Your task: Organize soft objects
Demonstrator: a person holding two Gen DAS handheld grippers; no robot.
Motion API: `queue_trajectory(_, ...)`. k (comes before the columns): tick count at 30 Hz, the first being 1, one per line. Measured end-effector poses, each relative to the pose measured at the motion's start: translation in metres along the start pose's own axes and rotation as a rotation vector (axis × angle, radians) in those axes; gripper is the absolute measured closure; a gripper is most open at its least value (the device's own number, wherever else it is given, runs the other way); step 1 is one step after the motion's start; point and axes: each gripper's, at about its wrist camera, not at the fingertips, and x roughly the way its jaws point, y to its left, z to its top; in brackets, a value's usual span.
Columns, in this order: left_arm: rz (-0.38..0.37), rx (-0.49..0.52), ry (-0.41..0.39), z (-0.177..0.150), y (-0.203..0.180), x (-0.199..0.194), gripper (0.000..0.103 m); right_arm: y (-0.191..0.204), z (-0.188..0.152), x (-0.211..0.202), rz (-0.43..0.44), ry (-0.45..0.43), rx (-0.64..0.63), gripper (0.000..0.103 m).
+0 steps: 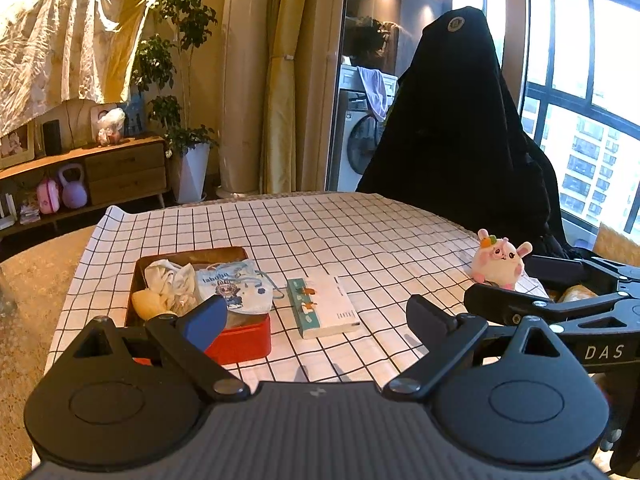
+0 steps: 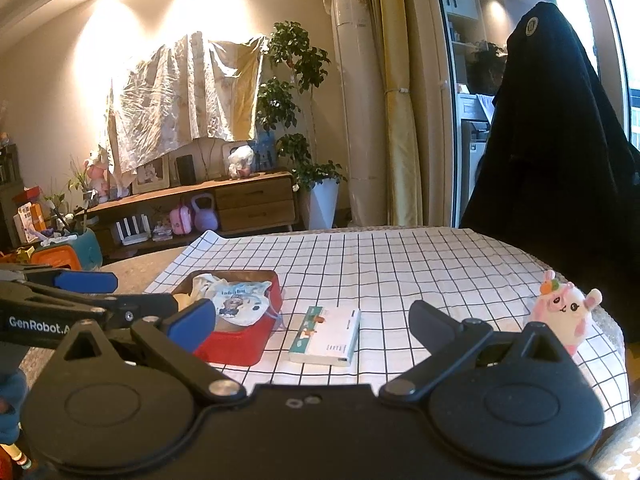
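Left gripper and right gripper: jaws spread, empty. Red tin near the table's left edge; plush bunny at its right edge.

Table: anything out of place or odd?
The plush bunny stands alone at the right edge of the checked cloth, far from the red box holding the other soft items. A book lies askew between them. Nothing spilled or damaged.
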Motion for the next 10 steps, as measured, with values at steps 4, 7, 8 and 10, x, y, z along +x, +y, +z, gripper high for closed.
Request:
queue_trajectory(4, -0.004, -0.003, 0.009, -0.0025, 0.0002, 0.0004, 0.006, -0.0008, -0.0027, -0.002, -0.001, 0.006, 0.002, 0.0)
queue_trajectory(7, 0.0, -0.004, 0.012, -0.0041, 0.0001, 0.0006, 0.006, -0.001, -0.0045, -0.0022, -0.002, 0.009, 0.002, 0.0)
queue_trajectory(8, 0.001, -0.007, 0.015, -0.0044, 0.0001, 0.0006, 0.006, -0.0009, -0.0052, -0.0023, -0.003, 0.011, 0.001, 0.0)
queue_trajectory(10, 0.0, -0.011, 0.018, -0.0051, 0.0002, 0.0008, 0.006, -0.001, -0.0056, -0.0022, 0.0, 0.016, 0.001, 0.0)
